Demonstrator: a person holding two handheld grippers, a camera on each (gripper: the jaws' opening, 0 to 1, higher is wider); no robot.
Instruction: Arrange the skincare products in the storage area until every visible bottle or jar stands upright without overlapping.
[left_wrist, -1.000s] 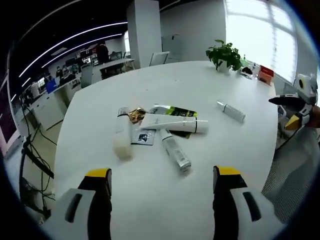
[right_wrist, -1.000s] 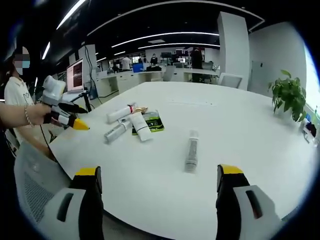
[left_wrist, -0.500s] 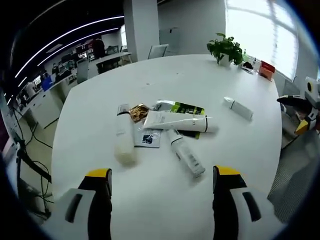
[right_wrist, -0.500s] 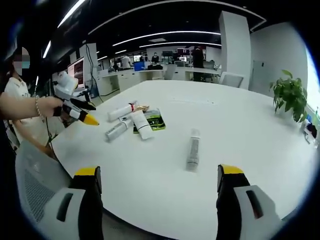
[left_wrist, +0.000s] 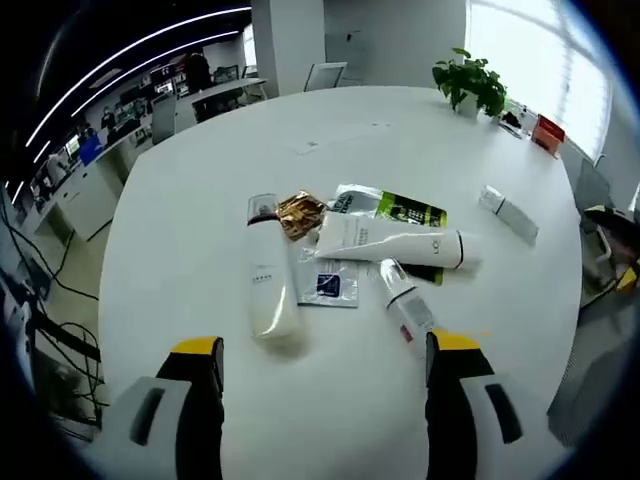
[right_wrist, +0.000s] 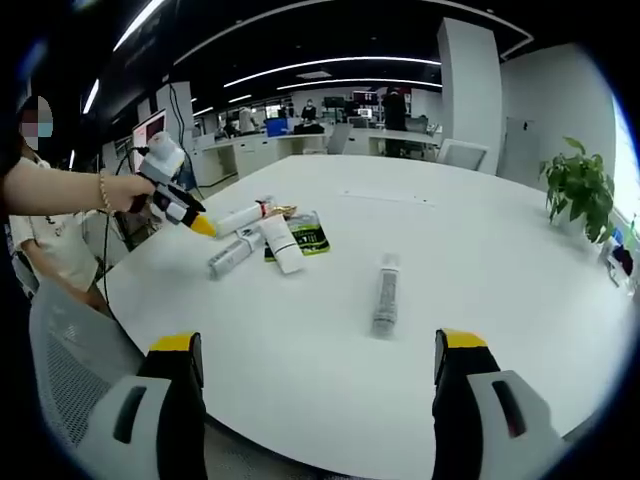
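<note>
In the left gripper view, a cluster lies flat on the white table (left_wrist: 200, 150): a white bottle (left_wrist: 268, 282), a white tube (left_wrist: 395, 240), a silver tube (left_wrist: 405, 300), a gold sachet (left_wrist: 298, 213), a green-black sachet (left_wrist: 395, 208) and a blue-white sachet (left_wrist: 328, 283). A lone tube (left_wrist: 510, 213) lies apart to the right. My left gripper (left_wrist: 326, 350) hangs open just short of the cluster. In the right gripper view, the left gripper (right_wrist: 185, 212), held by a hand, hovers at the white bottle (right_wrist: 240, 218). The lone tube (right_wrist: 385, 293) lies ahead of my open right gripper (right_wrist: 320, 345).
A potted plant (left_wrist: 472, 80) and a red box (left_wrist: 548, 130) stand at the table's far edge. The plant (right_wrist: 575, 190) also stands at the right. A mesh chair (right_wrist: 70, 370) sits at the near left. Office desks fill the background.
The left gripper has moved forward and down toward the cluster, so the products look larger and nearer. The right gripper has stayed put. No product has moved.
</note>
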